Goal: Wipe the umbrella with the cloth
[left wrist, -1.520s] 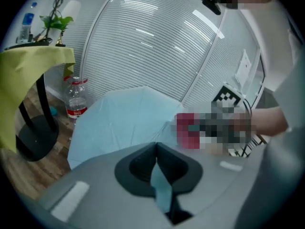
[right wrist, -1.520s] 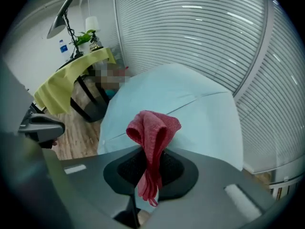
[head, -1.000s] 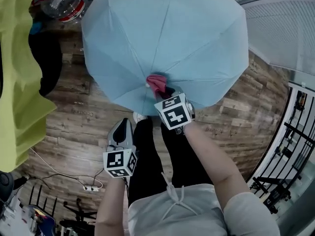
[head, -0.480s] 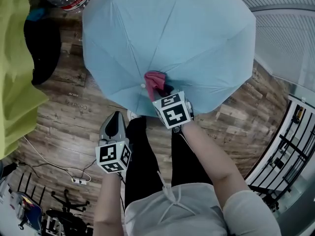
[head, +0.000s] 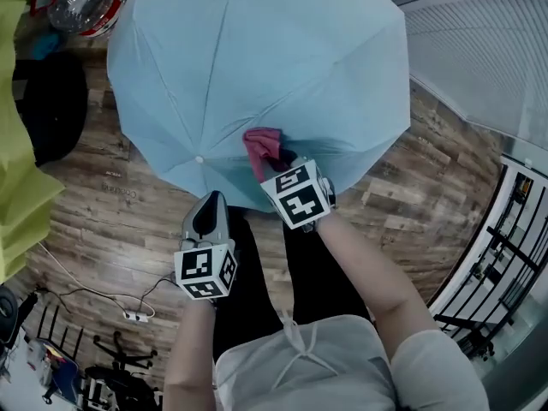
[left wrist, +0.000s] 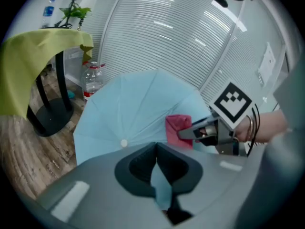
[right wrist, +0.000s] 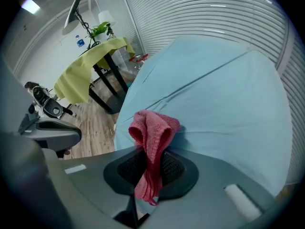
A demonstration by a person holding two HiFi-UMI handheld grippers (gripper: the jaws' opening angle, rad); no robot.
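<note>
An open light blue umbrella [head: 257, 58] fills the top of the head view, canopy up. A pink cloth [head: 262, 144] lies bunched on its near panel. My right gripper [head: 278, 157] is shut on that cloth [right wrist: 152, 132] and presses it onto the canopy [right wrist: 214, 94]. Lower left, my left gripper [head: 211, 202] is at the canopy's near rim. Its jaws [left wrist: 156, 149] are closed with blue fabric [left wrist: 128, 109] pinched between them. The left gripper view also shows the cloth [left wrist: 178, 128] and the right gripper [left wrist: 190, 132].
A table under a yellow-green cover [head: 17, 195] stands at the left, with a black round base [head: 51, 101] beside it. A plastic bottle [head: 81, 2] is behind the umbrella. Cables and a power strip [head: 133, 315] lie on the wooden floor. White blinds [head: 479, 50] and a black rack [head: 497, 264] are on the right.
The umbrella has turned and shifted left; its white rib tip moved from beside the cloth to well left of it. The left gripper rose to the canopy's rim. The right gripper stays on the cloth.
</note>
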